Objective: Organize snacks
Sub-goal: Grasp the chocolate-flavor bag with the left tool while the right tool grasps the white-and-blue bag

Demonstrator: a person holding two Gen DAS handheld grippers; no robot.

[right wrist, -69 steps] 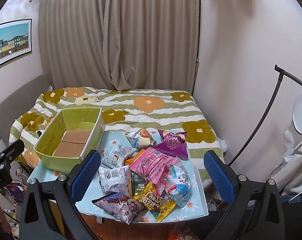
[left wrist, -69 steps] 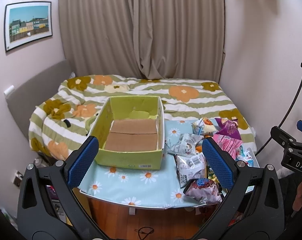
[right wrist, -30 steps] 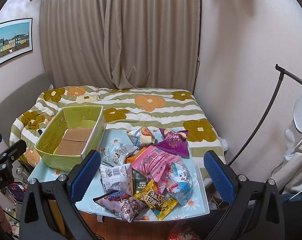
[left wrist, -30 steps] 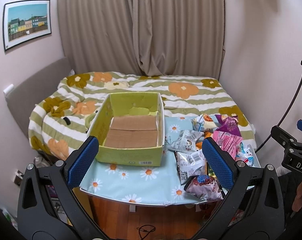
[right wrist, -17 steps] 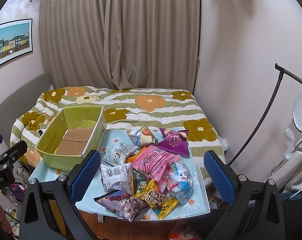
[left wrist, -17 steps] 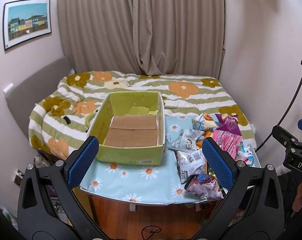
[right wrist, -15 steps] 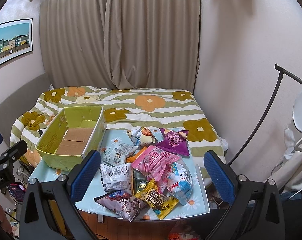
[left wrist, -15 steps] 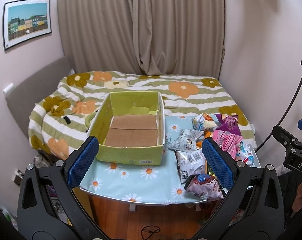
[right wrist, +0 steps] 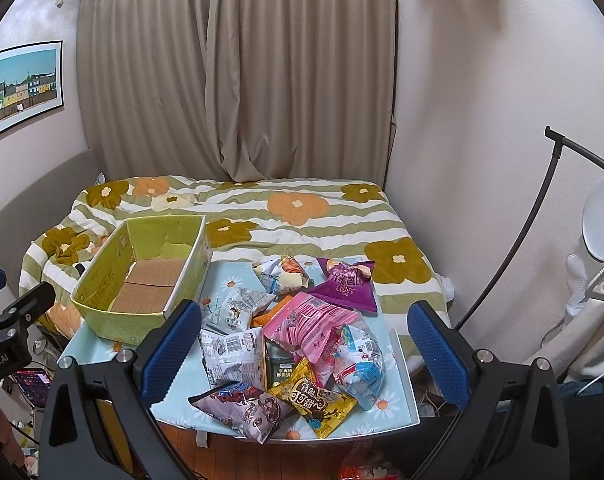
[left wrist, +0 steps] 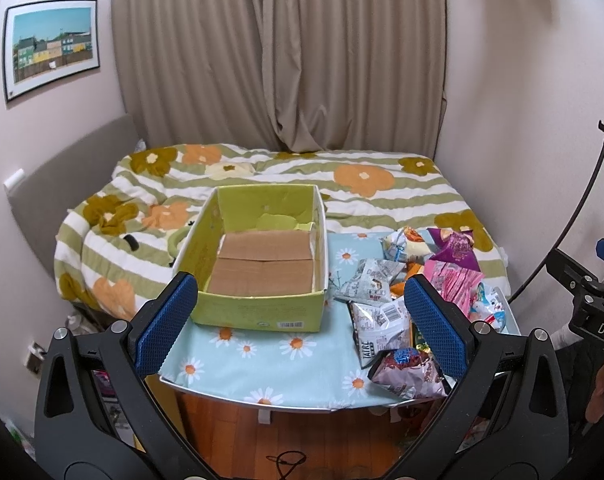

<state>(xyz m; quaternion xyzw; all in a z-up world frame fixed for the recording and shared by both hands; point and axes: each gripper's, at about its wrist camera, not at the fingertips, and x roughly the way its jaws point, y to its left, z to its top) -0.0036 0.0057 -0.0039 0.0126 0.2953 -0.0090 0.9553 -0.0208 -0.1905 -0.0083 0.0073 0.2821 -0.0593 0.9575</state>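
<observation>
Nothing on the table is moved since the earlier frames; only the view is shifted a little.
No snack is packed yet: the green box is seen empty at the left, the snack pile lies right of it, and the left gripper and right gripper are held wide apart, empty.

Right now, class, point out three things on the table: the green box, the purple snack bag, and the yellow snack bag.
green box [left wrist: 258, 314]: left wrist view, on its near outer wall.
purple snack bag [right wrist: 344, 288]: right wrist view, middle of its front.
yellow snack bag [right wrist: 312, 400]: right wrist view, on its printed face.
</observation>
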